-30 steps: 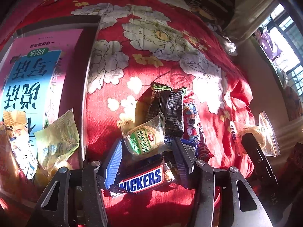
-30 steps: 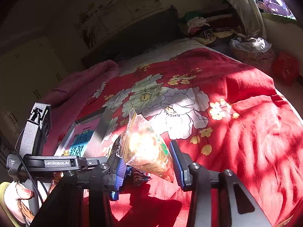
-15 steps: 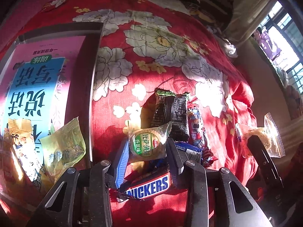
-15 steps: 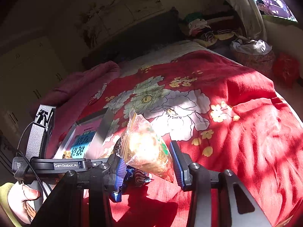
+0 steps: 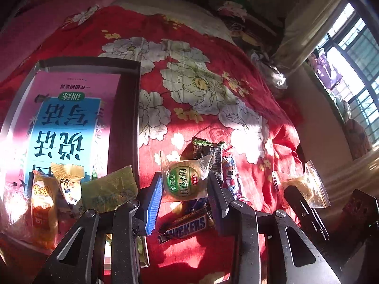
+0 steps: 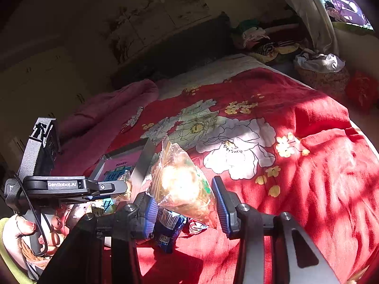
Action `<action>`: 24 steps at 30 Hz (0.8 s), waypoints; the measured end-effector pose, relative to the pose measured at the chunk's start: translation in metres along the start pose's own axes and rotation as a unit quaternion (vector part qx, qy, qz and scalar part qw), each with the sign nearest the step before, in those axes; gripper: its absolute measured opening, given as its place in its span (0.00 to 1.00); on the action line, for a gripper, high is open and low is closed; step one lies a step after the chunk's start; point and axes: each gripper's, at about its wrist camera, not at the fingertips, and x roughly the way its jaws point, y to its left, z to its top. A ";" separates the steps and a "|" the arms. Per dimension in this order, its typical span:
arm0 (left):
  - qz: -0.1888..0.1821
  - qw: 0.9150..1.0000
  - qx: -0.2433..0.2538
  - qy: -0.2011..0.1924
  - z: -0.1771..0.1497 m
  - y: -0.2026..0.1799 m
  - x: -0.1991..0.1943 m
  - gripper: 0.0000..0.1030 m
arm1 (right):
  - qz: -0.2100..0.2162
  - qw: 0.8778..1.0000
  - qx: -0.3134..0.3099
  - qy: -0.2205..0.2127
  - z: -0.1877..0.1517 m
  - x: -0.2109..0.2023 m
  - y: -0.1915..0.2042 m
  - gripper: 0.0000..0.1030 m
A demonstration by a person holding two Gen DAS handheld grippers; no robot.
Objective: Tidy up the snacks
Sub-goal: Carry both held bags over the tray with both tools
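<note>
My left tongs (image 5: 184, 184) just closed on the round green-labelled clear-wrapped biscuit (image 5: 183, 181); right tongs (image 6: 187, 198) clamp a clear pastry packet (image 6: 183, 184); mid-pickup; next, carry leftward into the dark-rimmed tray (image 5: 128, 108).

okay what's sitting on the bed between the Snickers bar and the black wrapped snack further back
In the left wrist view, the left gripper holds a round green-labelled biscuit packet across that stretch between the Snickers bar and the black packet; a blue wrapper peeks out beneath it.

Both wrist views close, angled down — share red bedspread (image 5: 213, 54)
</note>
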 end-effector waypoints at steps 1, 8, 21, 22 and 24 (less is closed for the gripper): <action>-0.001 1.000 -0.002 -0.001 0.000 0.002 -0.003 0.37 | 0.001 1.000 -0.001 0.000 0.000 -0.001 0.002 0.42; -0.002 1.000 -0.012 -0.017 0.001 0.018 -0.026 0.37 | 0.015 1.000 -0.007 0.003 -0.001 -0.002 0.018 0.42; 0.002 0.999 -0.036 -0.033 -0.002 0.053 -0.057 0.37 | 0.049 0.998 -0.029 0.013 -0.004 0.000 0.056 0.42; 0.003 0.999 -0.039 -0.035 -0.003 0.057 -0.059 0.37 | 0.052 0.998 -0.032 0.015 -0.004 0.001 0.059 0.42; 0.002 0.998 -0.045 -0.038 -0.003 0.063 -0.063 0.37 | 0.058 0.997 -0.038 0.018 -0.005 0.003 0.066 0.42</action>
